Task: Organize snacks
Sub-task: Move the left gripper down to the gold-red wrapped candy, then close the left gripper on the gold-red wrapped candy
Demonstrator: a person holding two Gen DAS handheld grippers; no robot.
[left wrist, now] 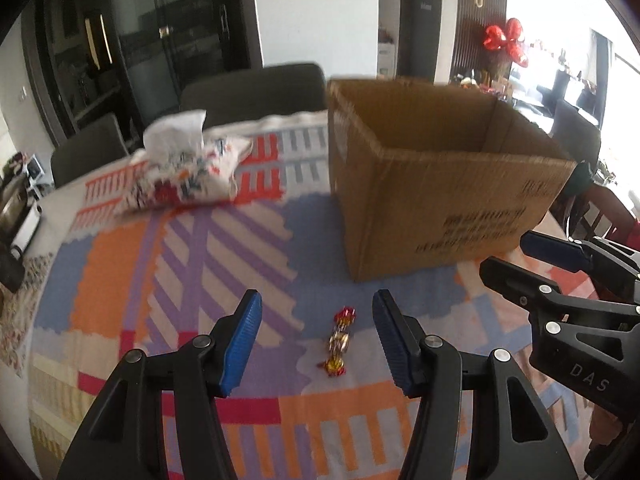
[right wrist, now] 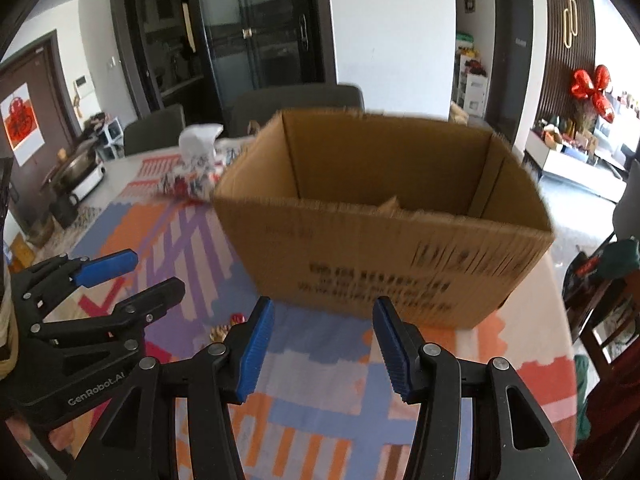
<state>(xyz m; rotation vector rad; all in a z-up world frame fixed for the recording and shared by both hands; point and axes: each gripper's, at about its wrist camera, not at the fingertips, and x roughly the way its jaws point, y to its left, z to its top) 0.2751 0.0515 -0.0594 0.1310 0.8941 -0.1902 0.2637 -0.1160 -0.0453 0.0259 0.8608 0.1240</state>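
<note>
A small red and gold wrapped candy [left wrist: 340, 342] lies on the patterned tablecloth, between and just beyond the fingers of my left gripper [left wrist: 318, 338], which is open and empty. The candy also shows in the right wrist view [right wrist: 229, 326], partly hidden behind my right gripper's left finger. An open cardboard box [left wrist: 436, 184] stands upright behind it; it also shows in the right wrist view [right wrist: 384, 216], straight ahead. My right gripper [right wrist: 323, 346] is open and empty, in front of the box. It also shows in the left wrist view [left wrist: 516, 258], at the right.
A floral tissue pouch [left wrist: 188, 172] with tissue sticking out lies at the table's far left. Dark chairs [left wrist: 256, 88] stand behind the table. The table edge [right wrist: 560, 280] runs close to the box on the right, with a wooden chair [right wrist: 608, 320] beyond it.
</note>
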